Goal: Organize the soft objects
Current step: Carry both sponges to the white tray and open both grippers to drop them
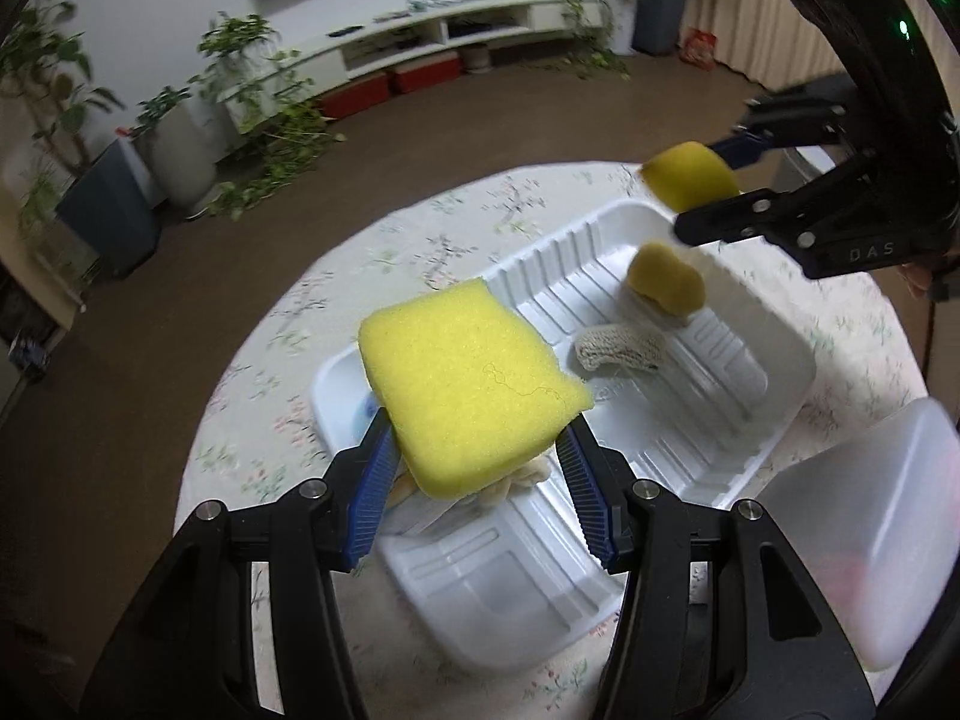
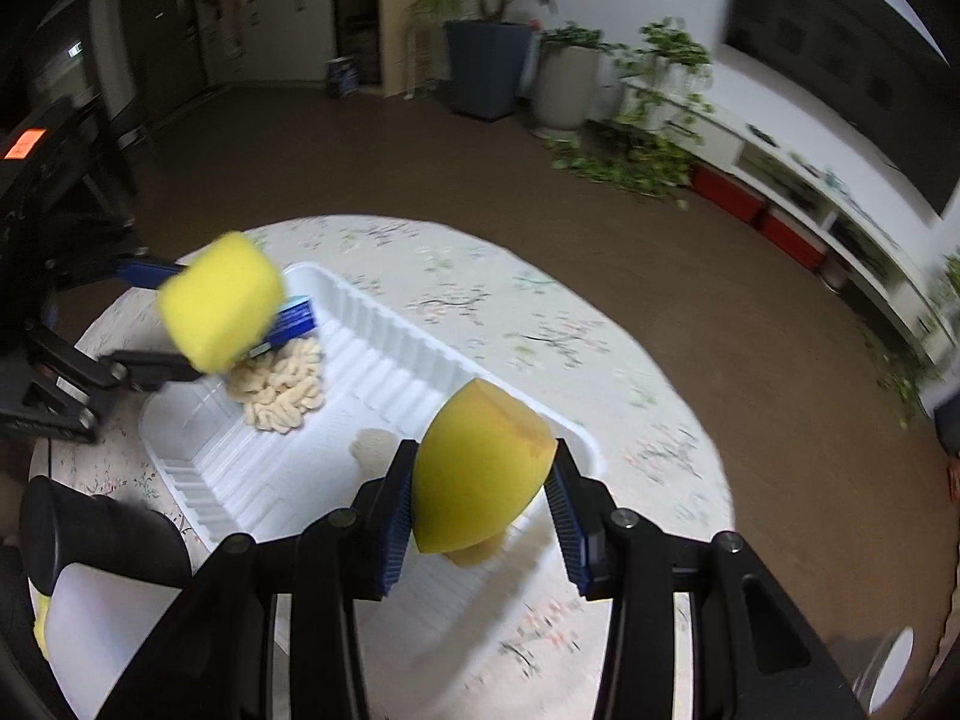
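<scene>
Three soft pieces lie in the white tray [image 1: 780, 360]; left gripper [image 1: 480, 450] clamps a rectangular yellow sponge [image 1: 462, 384] and right gripper [image 2: 480, 504] a rounded yellow sponge [image 2: 480, 468], both above it, seemingly last.

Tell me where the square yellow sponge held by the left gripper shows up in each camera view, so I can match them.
Left wrist view: the square yellow sponge sits center frame, clamped in the left gripper above the white tray.
Right wrist view: the same sponge appears upper left, blurred, over the tray's far end.
Shared landmark: the white tray.
</scene>
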`<state>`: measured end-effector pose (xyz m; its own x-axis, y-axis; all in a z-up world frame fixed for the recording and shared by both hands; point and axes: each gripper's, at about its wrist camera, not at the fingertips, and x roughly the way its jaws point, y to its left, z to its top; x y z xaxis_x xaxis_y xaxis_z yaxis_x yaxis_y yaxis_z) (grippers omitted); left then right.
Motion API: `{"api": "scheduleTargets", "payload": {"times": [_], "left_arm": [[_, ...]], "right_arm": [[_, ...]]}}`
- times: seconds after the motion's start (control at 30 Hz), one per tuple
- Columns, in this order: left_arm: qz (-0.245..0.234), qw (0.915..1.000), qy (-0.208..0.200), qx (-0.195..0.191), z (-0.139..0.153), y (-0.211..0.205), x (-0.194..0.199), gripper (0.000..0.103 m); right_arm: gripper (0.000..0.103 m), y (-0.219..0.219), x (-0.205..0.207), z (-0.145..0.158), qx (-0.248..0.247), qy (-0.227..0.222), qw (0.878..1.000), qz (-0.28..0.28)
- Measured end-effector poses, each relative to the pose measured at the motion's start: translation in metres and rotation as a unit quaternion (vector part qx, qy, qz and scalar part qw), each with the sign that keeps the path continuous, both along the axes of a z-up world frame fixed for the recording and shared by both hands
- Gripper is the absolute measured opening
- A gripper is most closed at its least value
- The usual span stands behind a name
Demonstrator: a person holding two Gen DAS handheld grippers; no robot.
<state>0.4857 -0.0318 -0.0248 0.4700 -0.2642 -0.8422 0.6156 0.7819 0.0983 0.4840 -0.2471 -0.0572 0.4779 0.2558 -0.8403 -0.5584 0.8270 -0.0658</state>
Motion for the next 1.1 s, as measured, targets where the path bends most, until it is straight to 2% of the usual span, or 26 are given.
{"api": "scheduleTargets", "payload": {"times": [0.27,0.5,0.7,0.93,1.1], "left_arm": [[-0.033,0.9993,0.015,-0.003,-0.021,-0.013,0.006,0.052],[-0.055,0.9982,0.020,0.013,-0.038,-0.028,0.004,0.054],[-0.056,0.9980,0.017,0.021,-0.044,-0.036,0.002,0.056],[-0.057,0.9977,0.019,0.032,-0.050,-0.045,0.000,0.068],[-0.053,0.9981,0.018,0.025,-0.047,-0.047,-0.002,0.074]], "right_arm": [[0.045,0.030,0.007,-0.030,-0.014,0.023,0.998,0.060],[0.045,0.045,0.011,-0.054,-0.041,0.033,0.996,0.078],[0.046,0.046,0.013,-0.056,-0.039,0.033,0.996,0.077],[0.050,0.047,0.013,-0.060,-0.040,0.031,0.996,0.074],[0.059,0.044,0.014,-0.061,-0.040,0.029,0.997,0.067]]}}
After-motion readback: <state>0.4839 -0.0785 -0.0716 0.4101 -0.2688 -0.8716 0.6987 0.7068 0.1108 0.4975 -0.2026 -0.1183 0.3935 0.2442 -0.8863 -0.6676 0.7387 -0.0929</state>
